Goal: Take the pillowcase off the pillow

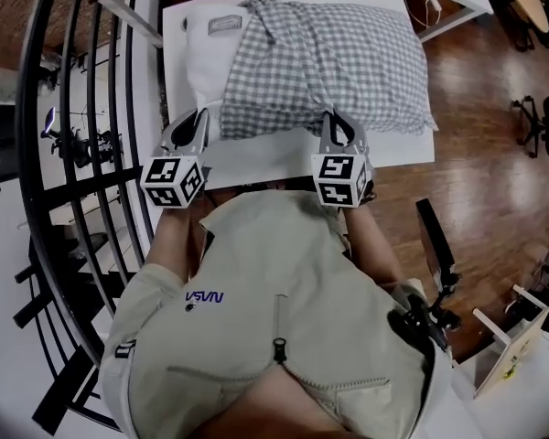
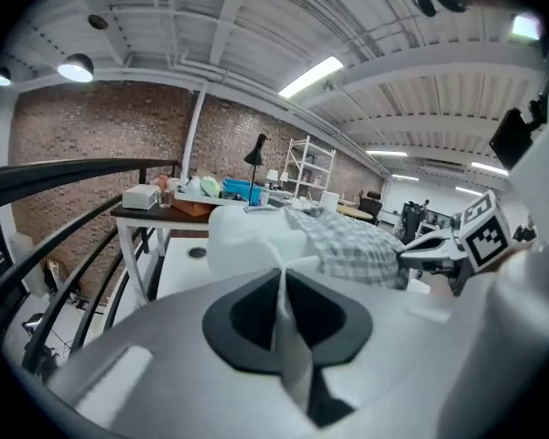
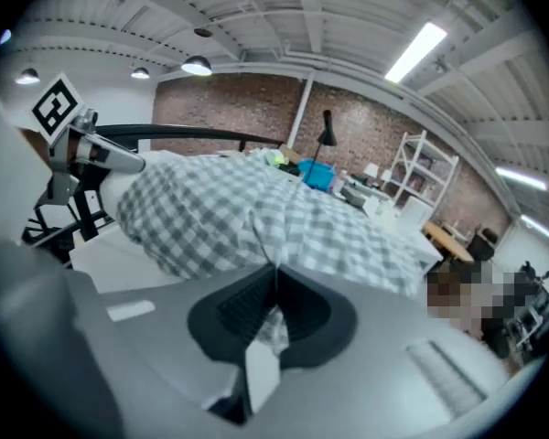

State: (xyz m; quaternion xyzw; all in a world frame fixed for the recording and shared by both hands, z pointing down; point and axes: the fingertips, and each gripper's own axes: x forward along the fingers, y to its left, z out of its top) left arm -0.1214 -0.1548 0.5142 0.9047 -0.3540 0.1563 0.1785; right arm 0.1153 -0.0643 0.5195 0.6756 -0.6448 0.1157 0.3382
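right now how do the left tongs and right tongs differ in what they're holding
The left tongs pinch the white pillow; the right tongs pinch the checked pillowcase. The left tongs sit at the pillow's uncovered part, the right tongs at the pillowcase's near edge. Both are shut on fabric, side by side at the near edge of the bundle.

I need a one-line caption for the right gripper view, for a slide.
Right gripper shut on a fold of the checked pillowcase.

Strip lights (image 2: 313, 74) shine over brick wall (image 2: 82, 144) and wooden floor (image 1: 480, 108).
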